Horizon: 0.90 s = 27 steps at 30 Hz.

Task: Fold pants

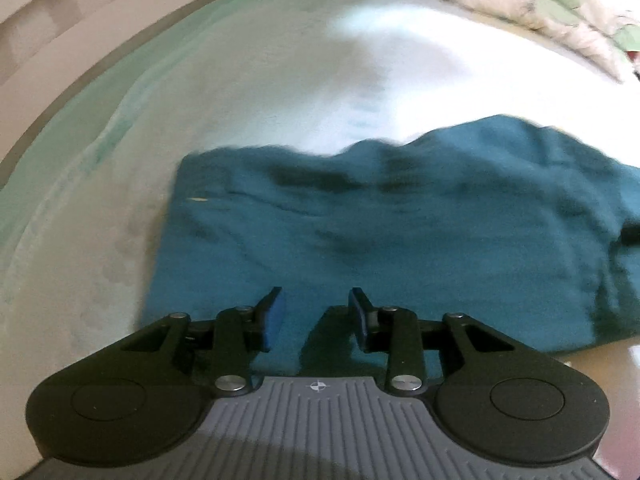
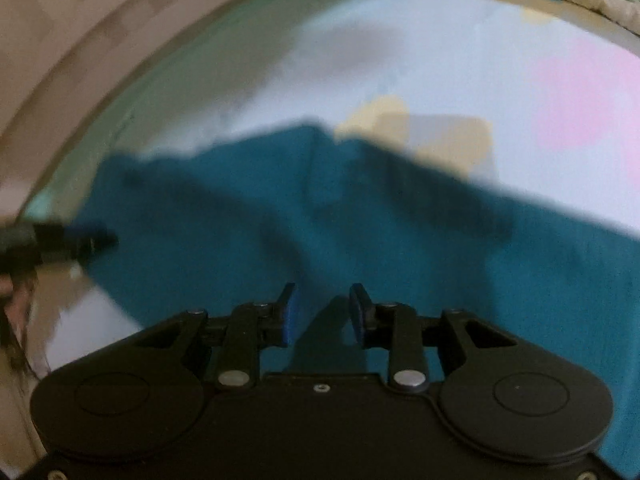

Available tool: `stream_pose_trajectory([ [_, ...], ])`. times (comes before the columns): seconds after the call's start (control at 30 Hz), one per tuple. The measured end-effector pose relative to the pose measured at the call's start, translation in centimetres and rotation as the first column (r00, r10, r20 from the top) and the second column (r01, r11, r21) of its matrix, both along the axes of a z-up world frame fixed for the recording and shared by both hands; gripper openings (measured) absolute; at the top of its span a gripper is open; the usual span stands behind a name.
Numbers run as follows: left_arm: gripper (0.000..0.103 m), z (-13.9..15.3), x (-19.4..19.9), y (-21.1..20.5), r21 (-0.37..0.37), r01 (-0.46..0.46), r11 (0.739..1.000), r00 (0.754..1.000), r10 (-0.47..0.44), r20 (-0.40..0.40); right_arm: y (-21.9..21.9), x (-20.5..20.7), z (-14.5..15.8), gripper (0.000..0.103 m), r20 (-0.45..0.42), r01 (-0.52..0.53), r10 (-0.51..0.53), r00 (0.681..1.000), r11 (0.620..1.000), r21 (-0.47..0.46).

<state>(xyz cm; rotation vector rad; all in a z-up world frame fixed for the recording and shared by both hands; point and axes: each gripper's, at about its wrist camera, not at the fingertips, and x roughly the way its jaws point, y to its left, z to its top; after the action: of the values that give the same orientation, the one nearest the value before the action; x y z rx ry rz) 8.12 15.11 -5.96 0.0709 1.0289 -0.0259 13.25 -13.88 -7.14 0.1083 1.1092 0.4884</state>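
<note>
Left wrist view showed a pillow [image 1: 560, 12], right wrist view the left gripper [image 2: 86, 242], teal pants [image 1: 360, 232] beneath both part-open, empty grippers [image 1: 317, 312] [image 2: 323, 308].

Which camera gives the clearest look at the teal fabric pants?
The left wrist view: the teal fabric pants lie sharper there, with one straight edge showing. The right wrist view shows them blurred, running out of frame.

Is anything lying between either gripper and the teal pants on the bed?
Nothing visible. The left gripper and the right gripper both hang open directly over the teal pants, with only bare cloth beneath them.
</note>
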Motion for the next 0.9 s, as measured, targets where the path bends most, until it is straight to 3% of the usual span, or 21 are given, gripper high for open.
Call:
stream_pose_trajectory([
  [0.13,0.034,0.3,0.7,-4.0,-0.046,0.085,0.995,0.996,-0.085,0.0,0.8,-3.7,-2.3,0.036,-0.022,0.0,-0.001,1.0,0.999,-0.044],
  [0.3,0.034,-0.3,1.1,-9.3,-0.023,0.234,0.972,0.972,-0.234,-0.012,0.4,-5.9,-2.6,0.034,-0.018,0.032,-0.032,0.999,0.999,0.014],
  [0.5,0.034,-2.5,0.9,-11.5,0.0,0.312,0.95,0.948,-0.311,-0.075,-1.5,-2.9,-0.2,0.033,0.067,0.133,-0.139,0.988,0.987,0.093],
  [0.63,0.035,-3.2,-0.1,-11.5,0.017,0.345,0.939,0.938,-0.343,-0.053,-1.1,0.0,0.4,0.033,0.09,0.161,-0.175,0.981,0.977,0.143],
  [0.8,0.035,-3.5,-0.4,-10.3,-0.043,0.324,0.945,0.945,-0.325,-0.045,1.4,3.3,-0.6,0.033,0.101,0.122,-0.135,0.986,0.985,0.125],
  [0.9,0.035,-3.6,-0.6,-10.2,-0.045,0.323,0.945,0.945,-0.324,-0.039,3.2,5.1,-2.3,0.027,0.08,0.119,-0.125,0.989,0.99,0.072],
])
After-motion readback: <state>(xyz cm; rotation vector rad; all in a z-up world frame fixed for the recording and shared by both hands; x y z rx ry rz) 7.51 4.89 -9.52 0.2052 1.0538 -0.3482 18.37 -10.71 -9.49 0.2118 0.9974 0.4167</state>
